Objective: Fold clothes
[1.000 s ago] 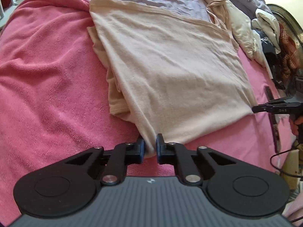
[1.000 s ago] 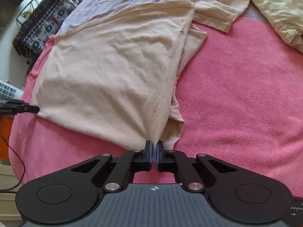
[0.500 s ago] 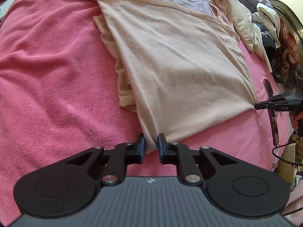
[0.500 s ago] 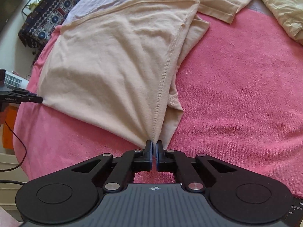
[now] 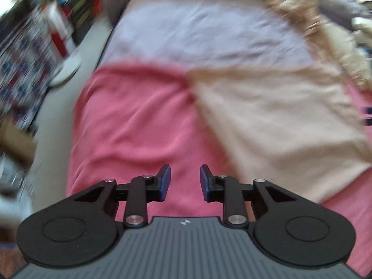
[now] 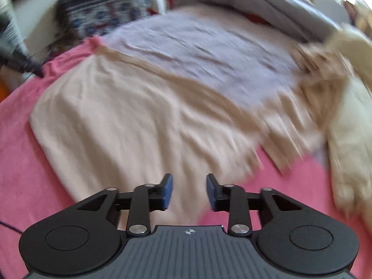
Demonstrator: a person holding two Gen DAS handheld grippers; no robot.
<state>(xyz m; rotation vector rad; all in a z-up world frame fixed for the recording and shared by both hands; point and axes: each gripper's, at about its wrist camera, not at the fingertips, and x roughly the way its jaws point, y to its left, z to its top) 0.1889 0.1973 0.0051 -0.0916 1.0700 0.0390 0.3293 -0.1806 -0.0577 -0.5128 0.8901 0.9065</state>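
Both your claws have just been opening and hold nothing. Left claw [image 5: 185,182] hangs over the pink blanket [image 5: 139,125]; the folded beige shirt [image 5: 279,121] lies flat at its 1 o'clock. Right claw [image 6: 189,191] gapes above that shirt's [image 6: 130,125] near edge. Lavender sheet [image 6: 209,55] at 12. Both frames motion-blurred.

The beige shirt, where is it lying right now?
The beige shirt lies flat on the pink blanket, right of center in the left wrist view, its far edge meeting the lilac sheet.
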